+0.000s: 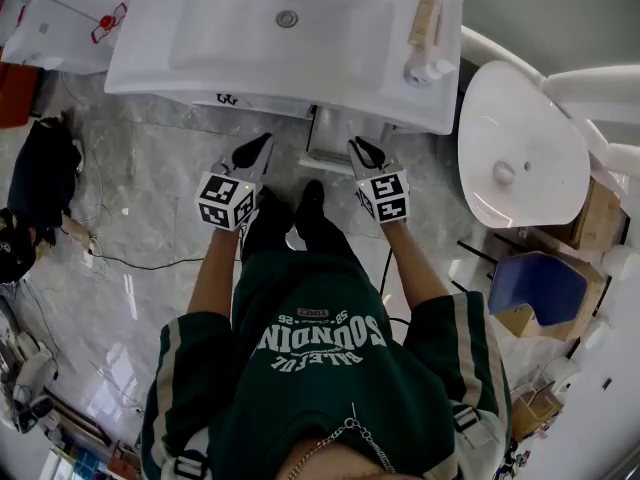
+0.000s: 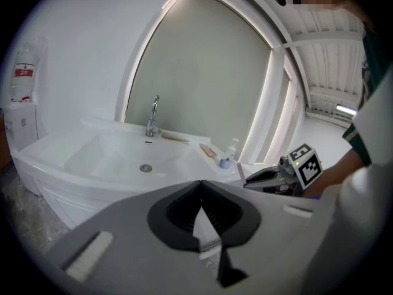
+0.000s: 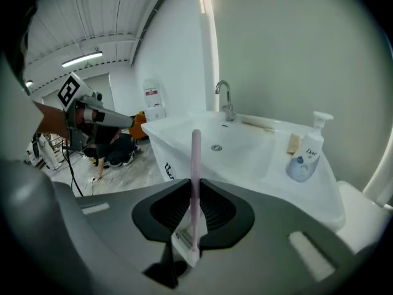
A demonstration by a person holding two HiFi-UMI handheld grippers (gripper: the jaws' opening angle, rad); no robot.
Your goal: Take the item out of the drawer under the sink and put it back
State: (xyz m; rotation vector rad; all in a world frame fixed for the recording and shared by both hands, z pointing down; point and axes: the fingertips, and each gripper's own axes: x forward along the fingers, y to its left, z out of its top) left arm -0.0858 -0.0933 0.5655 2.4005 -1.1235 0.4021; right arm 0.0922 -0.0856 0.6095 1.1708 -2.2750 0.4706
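- Your right gripper (image 3: 195,180) is pinching a slim pink stick (image 3: 195,155). The jaws are pressed onto its lower part and it stands upright between them, with the rounded top well clear of the tips.
- I can't tell what the stick is beyond that. It's thin, pink and plain.
- So the item is out of the vanity, held in the air in front of the sink (image 1: 140,68) on your right side, touching nothing else.
- Your left gripper (image 2: 201,184) has its jaw tips pressed together with nothing clamped between them.
- In the head view, both grippers are held at the front edge of the sink, left (image 1: 262,144) and right (image 1: 358,146), level with each other and apart.
- A grey part (image 1: 328,136) sticks out from under the sink between the two grippers. I can't tell if it's the drawer, or whether it's open.
- On the sink deck, the chrome faucet (image 2: 152,117) is at the back centre. The Dove pump bottle (image 3: 305,158) is at the right corner, with a flat tan bar (image 3: 293,144) just beside it.
- You're standing square to the vanity on the marble floor (image 1: 150,198), feet just short of the grey part.
- A white oval fixture (image 1: 520,148) sits right of the vanity, near it.
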